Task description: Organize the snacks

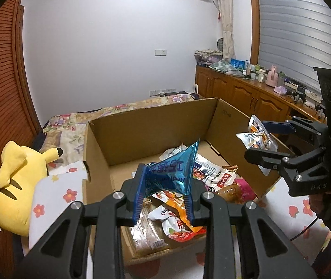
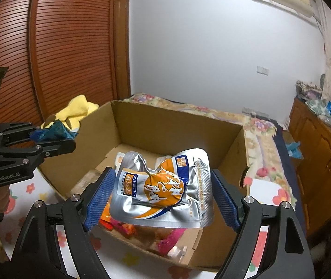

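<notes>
Left gripper clamped on a blue foil packet; right gripper wide, apparently pinching a silver-orange pouch, both above the cardboard box.

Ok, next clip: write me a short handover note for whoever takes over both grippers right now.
Left gripper: shut on a blue foil packet, held above the cardboard box.
Right gripper: clamped across a wide silver and orange pouch, also over the box.
Box sits on a flowered bed cover; more snack packets lie loose inside.
Done: two packets picked up.
Left: place both, then sort the rest; where they go is not visible.
</notes>
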A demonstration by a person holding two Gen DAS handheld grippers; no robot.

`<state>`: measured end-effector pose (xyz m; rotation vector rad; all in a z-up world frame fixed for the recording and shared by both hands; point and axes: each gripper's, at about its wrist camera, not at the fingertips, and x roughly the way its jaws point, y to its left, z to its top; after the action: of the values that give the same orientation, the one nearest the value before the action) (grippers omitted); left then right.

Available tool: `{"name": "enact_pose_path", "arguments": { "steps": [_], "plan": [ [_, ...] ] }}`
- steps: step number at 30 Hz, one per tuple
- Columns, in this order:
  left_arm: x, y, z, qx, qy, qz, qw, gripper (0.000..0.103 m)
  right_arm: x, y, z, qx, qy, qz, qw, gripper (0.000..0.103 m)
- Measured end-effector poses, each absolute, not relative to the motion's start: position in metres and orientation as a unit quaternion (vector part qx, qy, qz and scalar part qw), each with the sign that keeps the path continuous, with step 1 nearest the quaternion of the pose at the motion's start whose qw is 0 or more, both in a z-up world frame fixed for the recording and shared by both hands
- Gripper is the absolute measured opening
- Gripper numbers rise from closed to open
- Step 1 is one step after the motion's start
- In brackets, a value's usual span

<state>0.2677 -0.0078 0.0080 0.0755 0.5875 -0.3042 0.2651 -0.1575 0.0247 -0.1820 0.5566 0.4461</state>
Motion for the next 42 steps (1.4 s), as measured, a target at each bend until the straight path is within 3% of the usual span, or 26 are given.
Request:
{"name": "enact_pose_path", "arguments": {
  "steps": [23,30,32,34,39,42],
  "plan": [
    [0.247,-0.011,0.007,0.041,0.286,-0.124,0.949,0.044,0.251,-0.169,0.025,-0.074,0.27,0.202,0.938,0.088],
    [0.213,-0.007,0.019,0.049,0.265,-0.103,0.958,0.053,0.224,-0.169,0.036,-0.065,0.255,0.2,0.944,0.088],
    [0.201,-0.007,0.024,0.051,0.253,-0.092,0.962,0.058,0.214,-0.169,0.04,-0.061,0.249,0.198,0.946,0.088],
    [0.191,-0.005,0.028,0.049,0.241,-0.086,0.965,0.069,0.206,-0.169,0.043,-0.058,0.244,0.196,0.948,0.088],
    [0.167,-0.002,0.037,0.042,0.226,-0.069,0.971,0.078,0.182,-0.167,0.05,-0.053,0.227,0.187,0.954,0.09],
    [0.156,0.0,0.042,0.04,0.219,-0.053,0.973,0.079,0.169,-0.166,0.056,-0.051,0.216,0.183,0.958,0.091]
  ]
}}
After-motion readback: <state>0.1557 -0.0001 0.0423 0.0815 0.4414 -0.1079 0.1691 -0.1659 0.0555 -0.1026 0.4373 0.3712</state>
